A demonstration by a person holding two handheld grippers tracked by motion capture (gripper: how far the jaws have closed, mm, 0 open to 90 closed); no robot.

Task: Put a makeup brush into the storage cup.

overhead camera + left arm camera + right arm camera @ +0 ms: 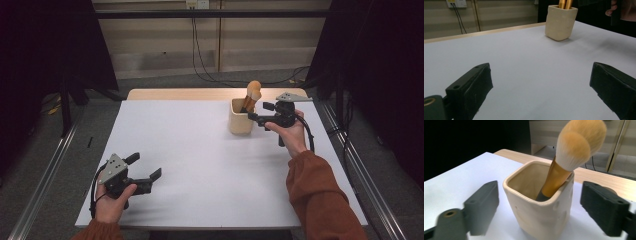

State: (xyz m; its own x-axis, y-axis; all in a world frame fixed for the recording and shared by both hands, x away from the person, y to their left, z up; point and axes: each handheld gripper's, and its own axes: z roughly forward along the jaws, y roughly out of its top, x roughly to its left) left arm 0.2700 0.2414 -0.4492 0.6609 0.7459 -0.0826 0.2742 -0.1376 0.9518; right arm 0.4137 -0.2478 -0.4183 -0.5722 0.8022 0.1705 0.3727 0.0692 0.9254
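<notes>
A cream cup (241,120) is stood on a white sheet (200,150) that covers most of a table; a strip of bare wood (200,93) is left showing beyond the cup. Two brushes (252,95) are leaned inside the cup, bristles up, against its right wall. The right gripper (261,113) is held just to the right of the cup, its jaws spread wide; in the right gripper view the cup (541,205) is seen between them, untouched. The left gripper (145,172) is held well apart from the cup, at the near left of the sheet, jaws also spread and empty. Behind the cup, a pale panelled wall (165,40) is crossed by black cables (200,50) hanging from a socket (197,4). Dark curtains (45,50) are hung to either side.
</notes>
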